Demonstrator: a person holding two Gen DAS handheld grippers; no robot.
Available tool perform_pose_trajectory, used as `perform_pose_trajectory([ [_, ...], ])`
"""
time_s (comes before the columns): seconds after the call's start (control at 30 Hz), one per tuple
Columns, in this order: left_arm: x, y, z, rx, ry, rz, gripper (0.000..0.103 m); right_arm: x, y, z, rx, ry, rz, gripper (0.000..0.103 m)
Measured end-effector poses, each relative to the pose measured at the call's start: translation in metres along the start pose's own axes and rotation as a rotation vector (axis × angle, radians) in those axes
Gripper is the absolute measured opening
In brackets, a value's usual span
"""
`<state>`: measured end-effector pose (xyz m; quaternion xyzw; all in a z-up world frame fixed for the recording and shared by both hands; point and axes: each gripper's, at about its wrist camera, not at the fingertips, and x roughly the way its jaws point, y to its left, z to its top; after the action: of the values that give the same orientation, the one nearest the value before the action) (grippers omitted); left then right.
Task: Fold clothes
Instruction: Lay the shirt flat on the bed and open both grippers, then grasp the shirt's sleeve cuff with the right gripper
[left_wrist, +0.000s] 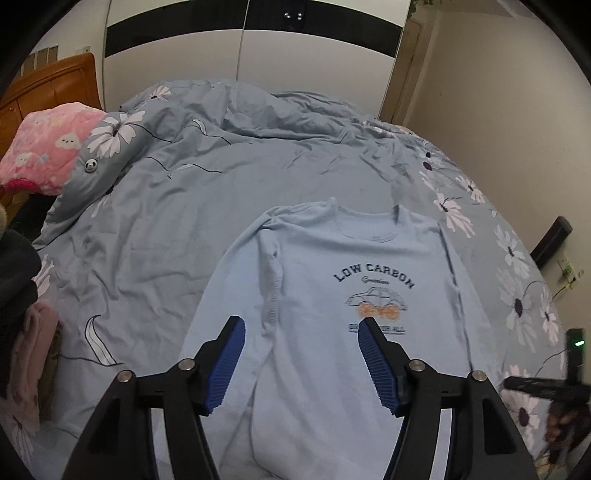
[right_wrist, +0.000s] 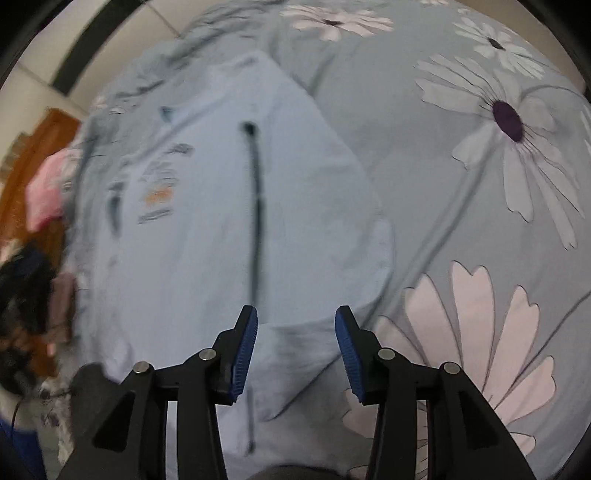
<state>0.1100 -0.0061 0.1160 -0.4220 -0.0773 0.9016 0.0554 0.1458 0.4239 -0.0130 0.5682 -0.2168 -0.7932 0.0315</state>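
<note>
Light-blue long-sleeved cotton shirt (left_wrist: 343, 280) flat on floral grey-blue bed (left_wrist: 166, 206), near its front edge. Left hand-held gripper (left_wrist: 301, 332) wide apart, empty; right hand-held gripper (right_wrist: 295, 325) likewise, over shirt's hem.

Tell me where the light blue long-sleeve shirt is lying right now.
The light blue long-sleeve shirt lies flat, print up, on the floral duvet in the left wrist view, right of centre, collar toward the wardrobe; the open left tool hovers over its lower part.

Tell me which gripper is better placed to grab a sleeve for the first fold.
Probably the right gripper: open jaws sit low at the light blue long-sleeved shirt's sleeve cuff; the left gripper hovers higher.
</note>
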Motion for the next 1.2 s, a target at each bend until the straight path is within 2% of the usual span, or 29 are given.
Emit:
perform_pose_trajectory([
  [0.1,-0.015,-0.006,-0.002,0.003,-0.016,0.002,0.069,0.006,-0.016,0.000,0.107,-0.010,-0.020,0.045],
  [0.2,-0.022,-0.010,-0.006,0.014,-0.023,0.019,0.071,0.014,-0.034,-0.006,0.208,0.001,0.013,0.045],
  [0.4,-0.019,-0.020,-0.011,0.020,0.005,0.022,0.071,0.031,-0.030,-0.013,0.264,0.041,0.119,0.044],
  [0.47,-0.019,-0.025,-0.012,0.039,0.007,0.022,0.071,0.032,-0.028,-0.013,0.280,0.039,0.120,0.033],
  [0.53,-0.016,-0.029,-0.013,0.059,0.014,0.028,0.071,0.030,-0.032,-0.011,0.302,0.026,0.134,0.005],
  [0.87,-0.006,-0.048,-0.010,0.129,0.034,0.046,0.071,-0.013,-0.104,0.022,0.410,-0.138,0.091,0.003],
  [1.03,0.002,-0.046,-0.011,0.121,0.061,0.062,0.071,-0.034,-0.140,0.039,0.464,-0.221,0.069,0.004],
  [1.17,0.004,-0.046,-0.012,0.125,0.072,0.069,0.071,-0.052,-0.137,0.037,0.385,-0.251,0.019,0.007],
  [1.2,0.005,-0.047,-0.012,0.127,0.073,0.069,0.071,-0.056,-0.135,0.035,0.361,-0.258,0.005,0.011],
])
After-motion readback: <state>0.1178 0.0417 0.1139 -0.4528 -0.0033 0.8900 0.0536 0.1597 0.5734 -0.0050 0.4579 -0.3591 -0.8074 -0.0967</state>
